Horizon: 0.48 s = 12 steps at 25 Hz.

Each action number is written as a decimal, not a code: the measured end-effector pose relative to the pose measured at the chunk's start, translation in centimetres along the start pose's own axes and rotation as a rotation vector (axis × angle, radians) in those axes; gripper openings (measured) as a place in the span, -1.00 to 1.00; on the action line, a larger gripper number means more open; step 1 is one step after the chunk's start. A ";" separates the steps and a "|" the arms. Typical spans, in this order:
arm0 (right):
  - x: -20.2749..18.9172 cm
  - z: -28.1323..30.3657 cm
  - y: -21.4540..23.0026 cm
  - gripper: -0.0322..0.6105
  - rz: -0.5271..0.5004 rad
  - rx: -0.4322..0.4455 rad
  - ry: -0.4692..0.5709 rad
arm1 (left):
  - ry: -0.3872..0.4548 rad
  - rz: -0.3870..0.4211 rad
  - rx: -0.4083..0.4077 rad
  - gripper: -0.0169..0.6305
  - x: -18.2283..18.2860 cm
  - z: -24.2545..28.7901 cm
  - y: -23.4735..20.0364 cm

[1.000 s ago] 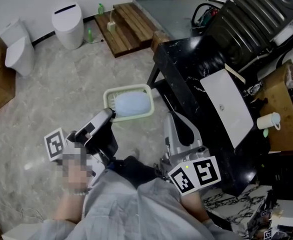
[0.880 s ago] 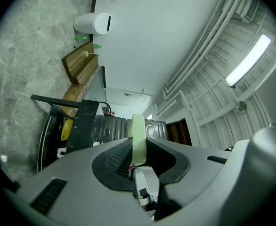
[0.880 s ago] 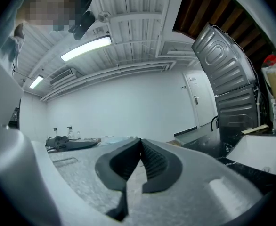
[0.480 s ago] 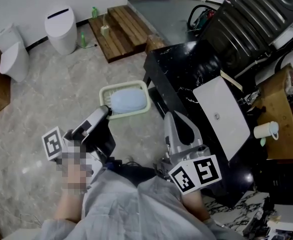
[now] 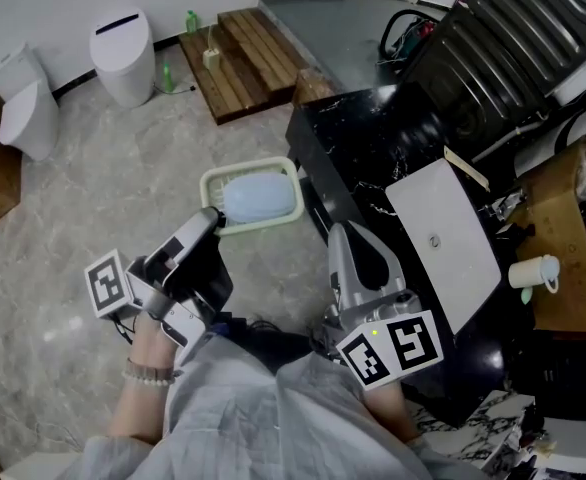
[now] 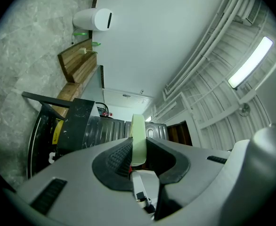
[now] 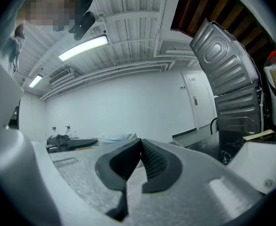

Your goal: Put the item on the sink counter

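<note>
The black worktop (image 5: pixel 358 148) with its white sink (image 5: pixel 443 233) stands at our right. Left of the worktop and clear of its edge, we hold the pale green basket (image 5: pixel 211 186) over the floor, a pale blue lump (image 5: pixel 261 198) inside. Our left gripper's (image 5: pixel 213 220) fingers clamp the basket's rim. Just beside the worktop, our right gripper (image 5: pixel 351 236) has its fingers pressed together on nothing.

No word, number or brand can be read anywhere. The only printed marks are black-and-white square patterns on the left marker cube (image 5: pixel 108 284) and the right marker cube (image 5: pixel 390 349); they spell nothing.
</note>
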State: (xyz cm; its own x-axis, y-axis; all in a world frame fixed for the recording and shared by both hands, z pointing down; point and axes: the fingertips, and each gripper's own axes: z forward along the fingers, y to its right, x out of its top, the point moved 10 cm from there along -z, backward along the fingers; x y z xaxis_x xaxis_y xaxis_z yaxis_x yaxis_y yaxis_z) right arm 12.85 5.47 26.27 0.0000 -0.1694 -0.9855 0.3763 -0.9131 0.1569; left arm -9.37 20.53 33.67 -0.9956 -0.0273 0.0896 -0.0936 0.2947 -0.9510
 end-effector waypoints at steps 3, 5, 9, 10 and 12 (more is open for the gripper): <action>0.0 0.0 0.5 -0.91 0.006 -0.002 0.002 | 0.002 -0.003 0.006 -0.67 0.0 0.4 -0.2; 0.1 -0.1 0.8 -0.91 0.007 -0.008 0.003 | 0.002 -0.005 0.007 -0.67 -0.1 0.8 -0.2; 0.2 -0.8 1.5 -0.91 0.013 -0.028 0.010 | -0.009 -0.004 0.008 -0.67 -0.5 1.3 -0.2; 0.2 -1.0 1.6 -0.91 0.015 -0.033 0.013 | -0.013 -0.002 0.008 -0.67 -0.5 1.4 -0.2; 0.1 -1.2 1.8 -0.91 0.020 -0.042 0.016 | -0.017 0.003 0.009 -0.67 -0.6 1.5 0.0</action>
State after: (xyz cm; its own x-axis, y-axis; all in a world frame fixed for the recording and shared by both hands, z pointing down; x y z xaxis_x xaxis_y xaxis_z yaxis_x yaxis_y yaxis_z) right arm 14.63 4.27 26.33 0.0229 -0.1815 -0.9831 0.4146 -0.8931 0.1745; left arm -8.80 19.05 33.19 -0.9957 -0.0431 0.0815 -0.0904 0.2866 -0.9538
